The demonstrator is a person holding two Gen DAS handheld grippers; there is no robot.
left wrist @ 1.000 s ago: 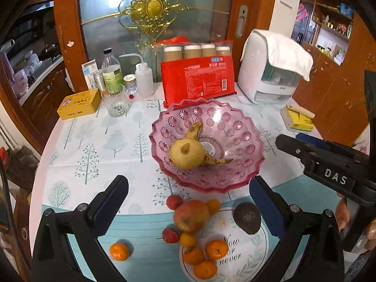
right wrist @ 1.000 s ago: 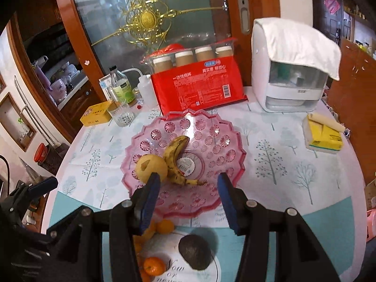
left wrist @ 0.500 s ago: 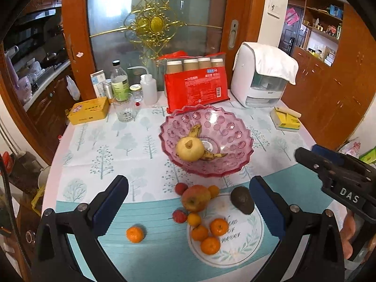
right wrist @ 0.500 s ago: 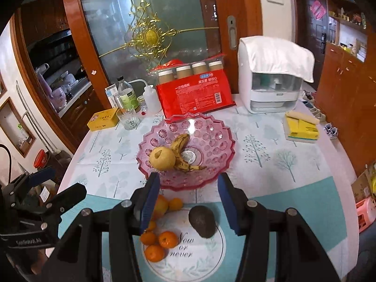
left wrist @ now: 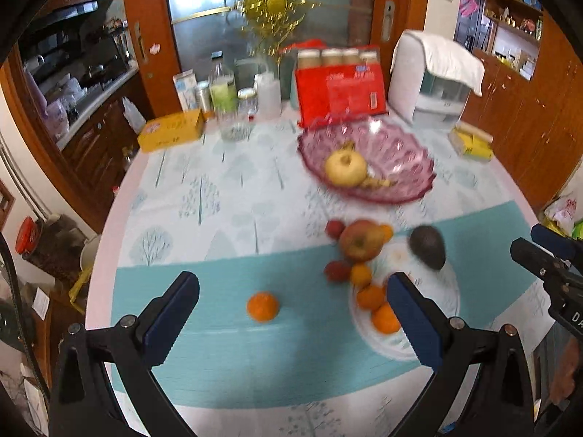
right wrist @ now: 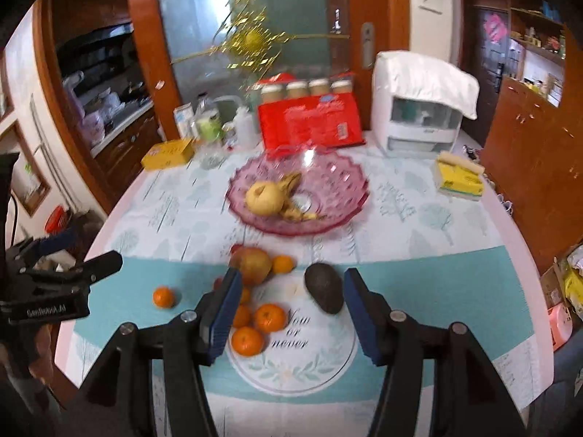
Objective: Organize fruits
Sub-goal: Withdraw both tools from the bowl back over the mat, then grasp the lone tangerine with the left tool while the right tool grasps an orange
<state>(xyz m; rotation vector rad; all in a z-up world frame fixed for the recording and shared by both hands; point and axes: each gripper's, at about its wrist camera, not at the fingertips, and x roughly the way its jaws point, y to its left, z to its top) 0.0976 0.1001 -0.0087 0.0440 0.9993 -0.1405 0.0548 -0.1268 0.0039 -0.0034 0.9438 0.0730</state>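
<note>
A pink glass bowl (left wrist: 397, 149) (right wrist: 339, 182) holds a yellow pear (left wrist: 345, 168) (right wrist: 264, 198) and a banana (right wrist: 291, 200). In front of it lie a red apple (left wrist: 360, 240) (right wrist: 255, 266), a dark avocado (left wrist: 428, 247) (right wrist: 324, 287), several small oranges (right wrist: 269, 317) and red lychees (left wrist: 337, 269). One orange (left wrist: 263, 306) (right wrist: 163, 296) lies apart to the left. My left gripper (left wrist: 291, 306) is open and empty above the near table edge, with the lone orange between its fingers in view. My right gripper (right wrist: 291, 306) is open and empty, just short of the avocado and oranges.
At the back stand a red packet with jars (left wrist: 340, 87), a white appliance with a cloth (left wrist: 433, 76), bottles and a glass (left wrist: 233, 109), and a yellow box (left wrist: 171, 131). A yellow pack (right wrist: 461, 180) lies at the right. The round table's edge (left wrist: 109, 218) drops off left.
Both grippers have pulled back and away from the bowl toward the near table edge. The left view has swung left. No fruit has moved and both stay open.
</note>
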